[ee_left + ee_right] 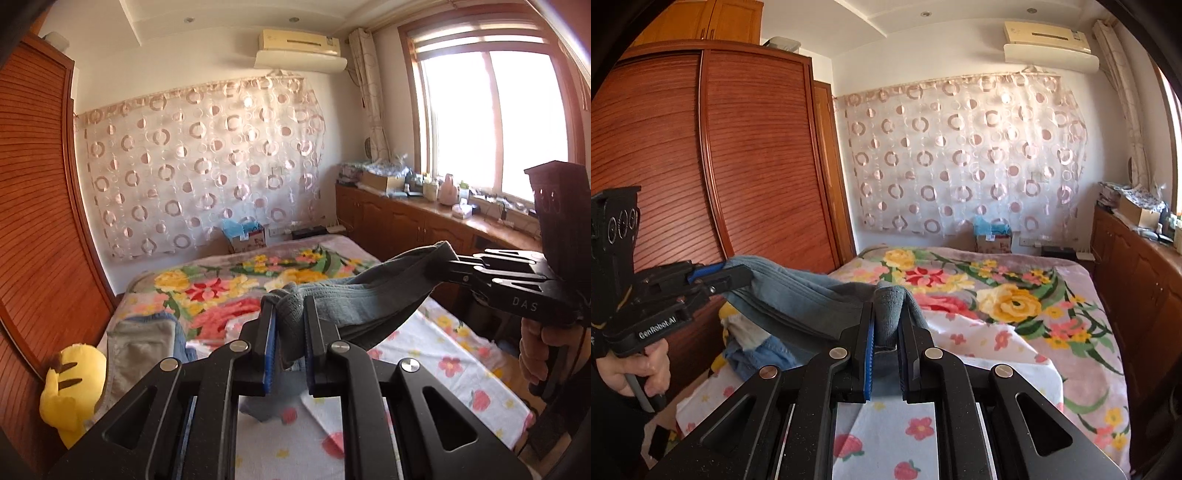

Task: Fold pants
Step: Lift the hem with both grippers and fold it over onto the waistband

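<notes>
Grey-blue pants [354, 295] hang stretched in the air between my two grippers, above the flowered bed [221, 284]. My left gripper [290, 325] is shut on one bunched end of the waistband. The right gripper [452, 271] shows at the right of the left wrist view, shut on the other end. In the right wrist view my right gripper [888, 325] pinches a grey fold of the pants [798, 295], and the left gripper [718, 277] grips the far end at the left. The rest of the pants sags below the fingers, mostly hidden.
A yellow plush toy [72, 384] and a heap of grey and blue clothes [144, 343] lie at the bed's left side, by the wooden wardrobe [33, 206]. A low cabinet [424, 225] with clutter runs under the window on the right. A box [247, 236] stands past the bed's far end.
</notes>
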{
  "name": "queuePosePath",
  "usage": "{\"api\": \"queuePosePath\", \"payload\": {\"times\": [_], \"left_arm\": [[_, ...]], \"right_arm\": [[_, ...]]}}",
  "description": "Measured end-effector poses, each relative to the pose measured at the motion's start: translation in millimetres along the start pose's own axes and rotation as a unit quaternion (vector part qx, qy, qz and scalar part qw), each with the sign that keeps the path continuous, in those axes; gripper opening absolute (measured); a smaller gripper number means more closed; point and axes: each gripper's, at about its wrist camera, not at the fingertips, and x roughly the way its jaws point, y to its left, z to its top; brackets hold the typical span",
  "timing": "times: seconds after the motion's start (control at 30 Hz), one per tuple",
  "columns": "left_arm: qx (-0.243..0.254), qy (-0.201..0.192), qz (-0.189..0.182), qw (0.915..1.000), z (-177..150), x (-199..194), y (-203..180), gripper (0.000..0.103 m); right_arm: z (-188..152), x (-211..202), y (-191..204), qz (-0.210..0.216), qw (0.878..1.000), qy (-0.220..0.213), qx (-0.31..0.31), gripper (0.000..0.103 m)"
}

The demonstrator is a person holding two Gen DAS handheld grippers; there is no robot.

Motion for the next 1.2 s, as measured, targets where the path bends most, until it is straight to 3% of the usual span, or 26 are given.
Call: {"api": "queuePosePath", "payload": {"times": [0.27,0.47,0.93,1.2], "left_arm": [[-0.012,0.074,-0.026,0.9969,-101,-7,-15,0.014],[-0.034,0.105,-0.045,0.9929,-148,-29,-25,0.014],[-0.049,0.163,-0.065,0.9832,-207,-49,-46,0.014],[-0.046,0.174,-0.063,0.9817,-216,-50,-48,0.014]], "right_arm": [[-82,11,17,0.019,0.995,0.097,-0.011,0.010],[-127,6,26,0.040,0.990,0.136,0.012,0.010],[-166,-5,25,0.052,0.980,0.182,0.059,0.010],[-177,-8,29,0.050,0.980,0.183,0.062,0.010]]}}
